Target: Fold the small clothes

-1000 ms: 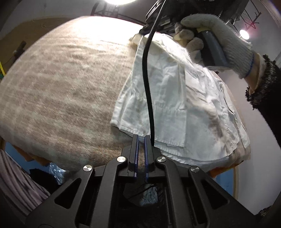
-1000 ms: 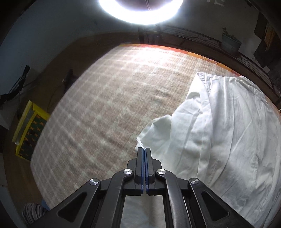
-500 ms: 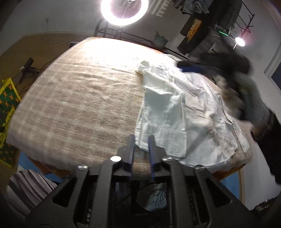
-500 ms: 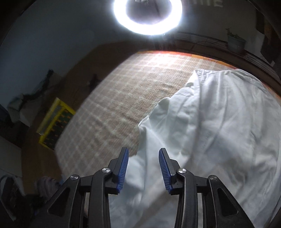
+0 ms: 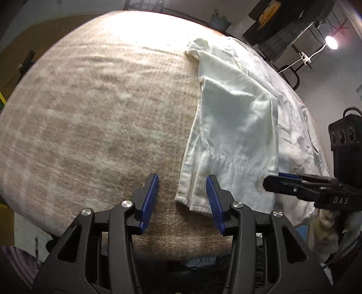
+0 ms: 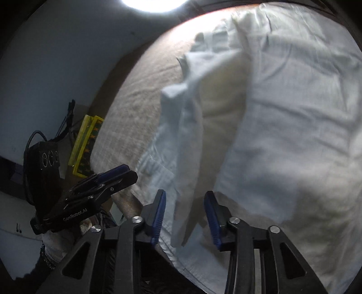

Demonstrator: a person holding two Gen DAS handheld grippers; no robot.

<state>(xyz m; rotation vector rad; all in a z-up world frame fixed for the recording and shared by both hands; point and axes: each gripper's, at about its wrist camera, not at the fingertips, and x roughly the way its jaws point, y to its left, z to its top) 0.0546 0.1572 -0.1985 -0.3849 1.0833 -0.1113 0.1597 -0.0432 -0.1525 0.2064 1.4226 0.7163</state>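
A white shirt [image 5: 237,126] lies spread on the beige checked table cover [image 5: 90,113], with one side folded over the body. My left gripper [image 5: 182,199] is open and empty, just above the shirt's near hem corner. My right gripper [image 6: 184,214] is open and empty, low over the shirt's [image 6: 282,113] near edge, with a folded flap of cloth between its fingers' line. The right gripper also shows in the left wrist view [image 5: 294,185], over the hem. The left gripper shows in the right wrist view [image 6: 108,181], at the table's edge.
The table cover [image 6: 140,101] stretches wide to the left of the shirt. A bright ring light [image 6: 151,3] shines beyond the far edge. A yellow crate [image 6: 84,147] stands on the floor. A lamp [image 5: 331,41] and dark racks stand at the back right.
Both grippers have opened from shut. The right gripper let go of the shirt near the collar and moved down to the near hem. The left gripper opened wider at the hem corner.
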